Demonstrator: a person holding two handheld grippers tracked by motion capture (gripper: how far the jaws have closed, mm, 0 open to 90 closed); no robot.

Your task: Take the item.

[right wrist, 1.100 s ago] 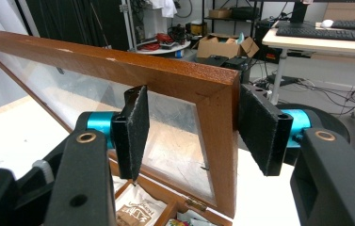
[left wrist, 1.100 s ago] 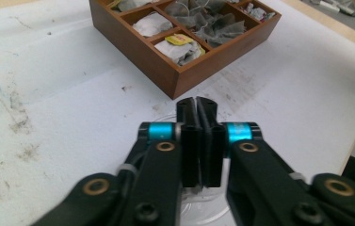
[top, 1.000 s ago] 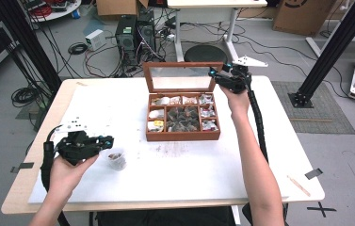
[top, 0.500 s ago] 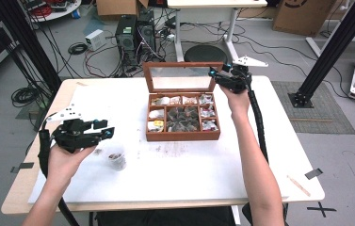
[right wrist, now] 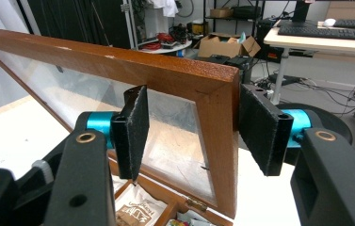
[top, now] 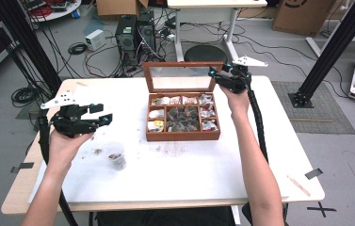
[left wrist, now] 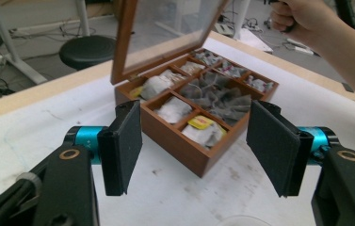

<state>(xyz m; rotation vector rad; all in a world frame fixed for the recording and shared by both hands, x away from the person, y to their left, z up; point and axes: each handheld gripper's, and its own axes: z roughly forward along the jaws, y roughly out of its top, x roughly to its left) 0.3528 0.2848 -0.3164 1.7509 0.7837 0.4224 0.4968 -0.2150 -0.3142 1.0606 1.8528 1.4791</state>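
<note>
I have lifted my left tool (top: 100,114), jaws spread and empty, away from the cup (top: 116,160) toward the box (top: 183,136) at frame centre, while my right tool (top: 216,75), jaws apart, straddles the raised lid (right wrist: 217,122), so bag-picking looks next.

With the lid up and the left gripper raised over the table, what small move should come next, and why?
Probably the left gripper should ease forward and down toward the wooden box. Its jaws stand wide open and hold nothing, aimed at the near compartments where tea bags lie uncovered. The right gripper straddles the edge of the glass lid, which stands upright, so the way in looks free.
</note>
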